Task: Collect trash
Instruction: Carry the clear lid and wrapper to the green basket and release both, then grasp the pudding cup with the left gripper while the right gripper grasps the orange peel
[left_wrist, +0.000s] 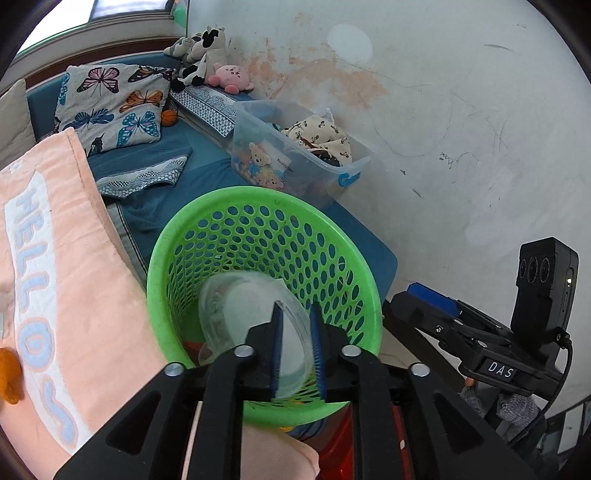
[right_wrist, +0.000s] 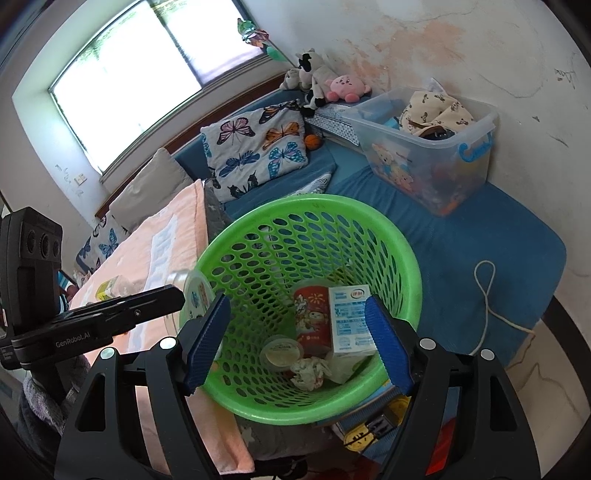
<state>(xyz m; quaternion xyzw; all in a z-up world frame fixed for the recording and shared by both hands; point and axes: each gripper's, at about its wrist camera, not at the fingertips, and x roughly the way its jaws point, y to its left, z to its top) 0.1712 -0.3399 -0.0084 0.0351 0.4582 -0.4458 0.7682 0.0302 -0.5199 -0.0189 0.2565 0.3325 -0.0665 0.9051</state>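
Observation:
A green perforated basket (left_wrist: 192, 240) stands on the blue bed. My left gripper (left_wrist: 297, 317) is shut on the rim of a clear plastic cup (left_wrist: 236, 314) and holds it over the basket's mouth. The cup also shows in the right wrist view (right_wrist: 197, 291) at the basket's left rim (right_wrist: 306, 201). My right gripper (right_wrist: 299, 302) is open and empty above the basket. Inside lie a red can (right_wrist: 312, 317), a white milk carton (right_wrist: 349, 317), a small lidded cup (right_wrist: 280, 350) and a crumpled tissue (right_wrist: 308, 371).
A peach "HELLO" blanket (left_wrist: 55, 295) lies left of the basket. A clear storage bin (right_wrist: 424, 147) with clothes and toys stands by the stained wall. A butterfly pillow (right_wrist: 255, 147), plush toys (right_wrist: 325, 83) and a white cord (right_wrist: 487, 295) are on the bed.

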